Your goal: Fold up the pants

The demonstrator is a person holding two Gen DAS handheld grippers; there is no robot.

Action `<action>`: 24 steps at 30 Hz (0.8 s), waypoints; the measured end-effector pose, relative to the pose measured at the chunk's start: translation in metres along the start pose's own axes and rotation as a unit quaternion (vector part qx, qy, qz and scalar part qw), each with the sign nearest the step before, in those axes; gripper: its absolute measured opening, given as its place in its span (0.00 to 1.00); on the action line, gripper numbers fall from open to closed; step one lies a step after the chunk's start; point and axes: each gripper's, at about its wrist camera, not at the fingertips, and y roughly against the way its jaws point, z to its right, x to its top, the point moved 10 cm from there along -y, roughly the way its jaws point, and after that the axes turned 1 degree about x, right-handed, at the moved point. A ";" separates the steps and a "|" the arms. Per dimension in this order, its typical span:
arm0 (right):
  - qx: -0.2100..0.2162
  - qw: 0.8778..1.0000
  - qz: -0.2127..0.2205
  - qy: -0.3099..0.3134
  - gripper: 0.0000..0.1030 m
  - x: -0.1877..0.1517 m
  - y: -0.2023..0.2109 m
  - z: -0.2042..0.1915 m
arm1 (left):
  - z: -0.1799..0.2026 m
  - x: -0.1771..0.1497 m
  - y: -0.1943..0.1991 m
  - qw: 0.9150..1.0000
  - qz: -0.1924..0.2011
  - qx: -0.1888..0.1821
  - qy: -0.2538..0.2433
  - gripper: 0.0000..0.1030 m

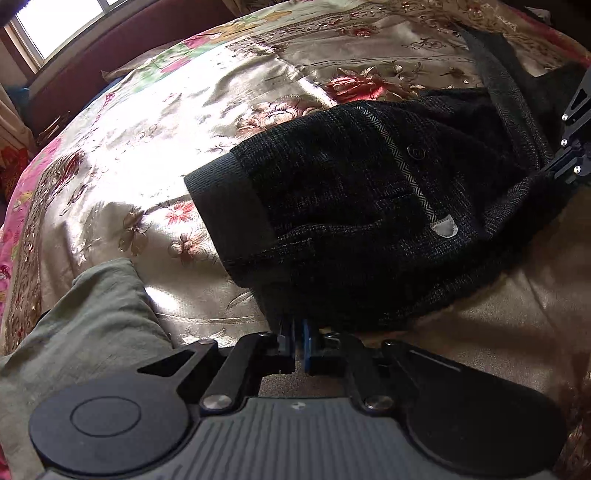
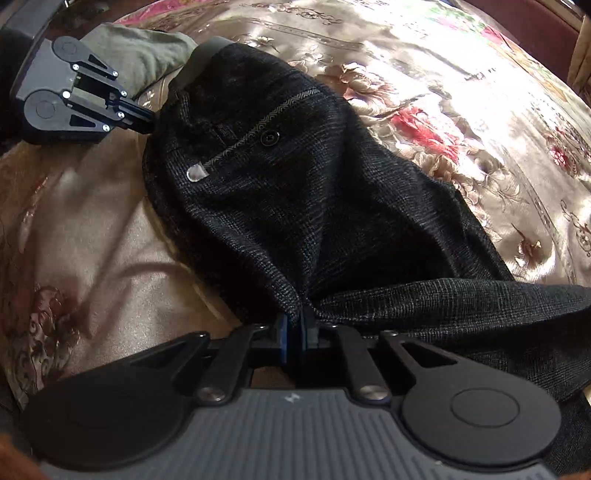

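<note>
Dark tweed pants (image 1: 354,206) lie on a floral satin bedspread (image 1: 155,140), back pocket with a button (image 1: 415,151) facing up. My left gripper (image 1: 301,347) is shut on the pants' near edge by the waistband (image 1: 225,214). In the right wrist view the pants (image 2: 295,206) bunch toward my right gripper (image 2: 295,332), which is shut on the fabric at the crotch, a leg (image 2: 461,306) trailing right. The left gripper (image 2: 147,118) shows at the upper left gripping the waist; the right gripper (image 1: 565,166) shows at the left view's right edge.
An olive green garment (image 1: 88,325) lies on the bedspread beside my left gripper, also seen in the right wrist view (image 2: 144,55). A dark red headboard (image 1: 122,48) and a window (image 1: 59,22) are beyond the bed.
</note>
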 end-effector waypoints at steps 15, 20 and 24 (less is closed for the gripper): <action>-0.020 0.999 -0.008 0.033 0.08 -0.016 0.010 0.007 | -0.025 0.023 0.012 0.990 0.058 -0.016 0.127 0.61; -0.028 0.998 -0.018 0.046 0.12 -0.019 -0.004 0.001 | -0.011 0.008 -0.014 0.992 0.007 -0.023 0.125 0.60; -0.020 0.999 -0.018 0.022 0.14 -0.014 0.003 0.010 | -0.011 0.001 0.001 0.995 -0.020 0.014 0.095 0.59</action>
